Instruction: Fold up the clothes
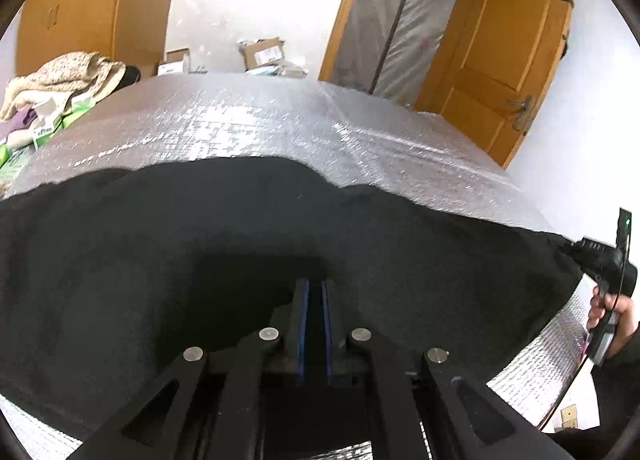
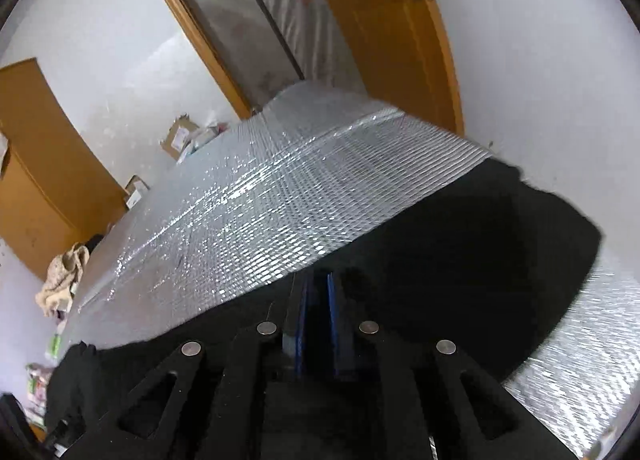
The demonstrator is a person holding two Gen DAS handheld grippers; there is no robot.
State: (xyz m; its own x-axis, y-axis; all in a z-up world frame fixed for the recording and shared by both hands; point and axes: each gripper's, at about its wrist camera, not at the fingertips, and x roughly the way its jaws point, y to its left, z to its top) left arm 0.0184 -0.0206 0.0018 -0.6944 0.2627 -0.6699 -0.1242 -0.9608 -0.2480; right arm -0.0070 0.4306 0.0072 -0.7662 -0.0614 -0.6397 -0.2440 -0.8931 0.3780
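A black garment (image 1: 160,240) lies spread across a silver foil mat (image 1: 240,120). In the left wrist view my left gripper (image 1: 315,288) rests low on the cloth's near part, its blue pads almost together with dark cloth pinched between them. My right gripper (image 1: 576,250) shows at the far right, carried by a hand (image 1: 624,320), its tip at the garment's right corner. In the right wrist view the right gripper (image 2: 318,284) has its pads close together on the black garment (image 2: 460,260) at the cloth's far edge, where it meets the foil mat (image 2: 260,200).
A heap of beige and mixed clothes (image 1: 60,72) sits at the mat's far left corner. Cardboard boxes (image 1: 264,52) stand behind the mat against the white wall. A wooden door (image 1: 500,52) hangs at the back right, beside a plastic-covered doorway (image 1: 400,12).
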